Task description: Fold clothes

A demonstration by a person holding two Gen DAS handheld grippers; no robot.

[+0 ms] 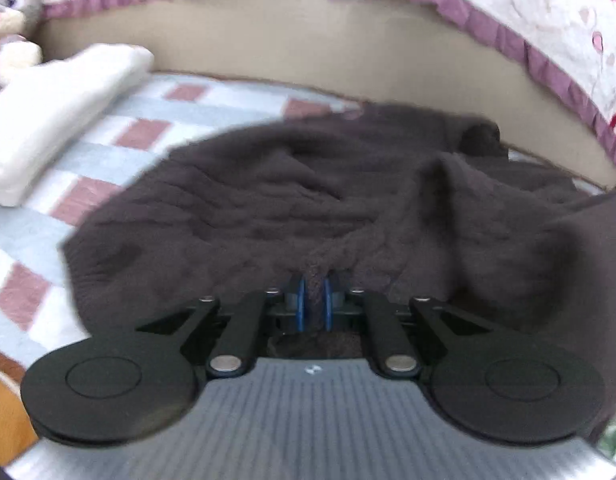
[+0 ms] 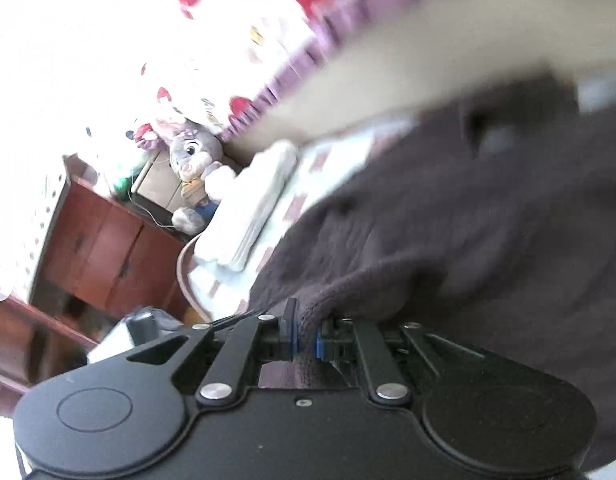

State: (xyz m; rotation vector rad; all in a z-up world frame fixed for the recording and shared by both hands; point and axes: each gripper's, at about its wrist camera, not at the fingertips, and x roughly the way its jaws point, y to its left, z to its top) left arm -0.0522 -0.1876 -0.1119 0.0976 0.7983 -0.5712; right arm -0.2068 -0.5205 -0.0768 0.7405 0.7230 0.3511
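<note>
Bedding forms the work surface: a quilt (image 1: 108, 152) checked in pale blue, white and dusty pink, bounded at the far side by a beige padded headboard (image 1: 308, 44). Above the headboard hangs a white drape (image 1: 555, 12) with red motifs and a purple ruffled hem. A folded white pillow (image 1: 56, 116) lies at the left of the quilt; beside it, at the bed corner, sits a grey plush rabbit (image 2: 194, 160). A reddish wooden cabinet (image 2: 104, 248) stands off the bed in the right wrist view.

Left gripper (image 1: 313, 300): jaws pressed nearly together, blue pads pinching a raised ridge of the dark sweater (image 1: 308, 200). The pinched fold runs straight between the pads.

Right gripper (image 2: 304, 332): jaws likewise nearly together, clamped on a ribbed, rolled edge of the same garment. This view is tilted and motion-blurred.

Garment condition: dark brown-grey fleecy knit, spread over the centre and right of the quilt, wrinkled, with loose folds rising toward each gripper. Its near edge is at the grippers; its far edge reaches close to the headboard. A bunched lump sits at the far right end.

Orientation: the visible mass extends wider across the bed than toward the headboard. Which end is collar or hem cannot be told.
</note>
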